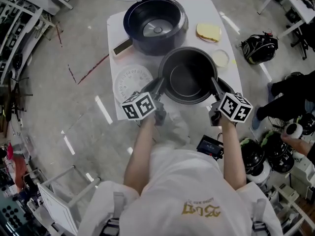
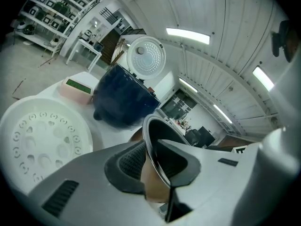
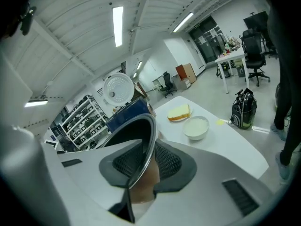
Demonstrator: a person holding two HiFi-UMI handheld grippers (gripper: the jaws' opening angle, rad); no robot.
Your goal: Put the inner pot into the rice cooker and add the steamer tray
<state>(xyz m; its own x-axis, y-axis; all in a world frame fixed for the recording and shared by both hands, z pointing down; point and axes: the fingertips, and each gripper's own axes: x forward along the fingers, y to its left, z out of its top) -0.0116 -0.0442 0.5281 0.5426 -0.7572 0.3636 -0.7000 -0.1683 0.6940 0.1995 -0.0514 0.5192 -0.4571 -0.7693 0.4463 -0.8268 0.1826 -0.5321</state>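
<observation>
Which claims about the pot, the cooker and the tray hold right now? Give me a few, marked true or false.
1. The left tool and the right tool each clamp the inner pot by its rim, on opposite sides. True.
2. The inner pot already sits in the rice cooker. False: it is in the tools' grip on the near side of the cooker, and the cooker's cavity is empty.
3. The steamer tray lies flat on the table, left of the pot. True.
4. The cooker's lid is shut. False: it stands open.
</observation>
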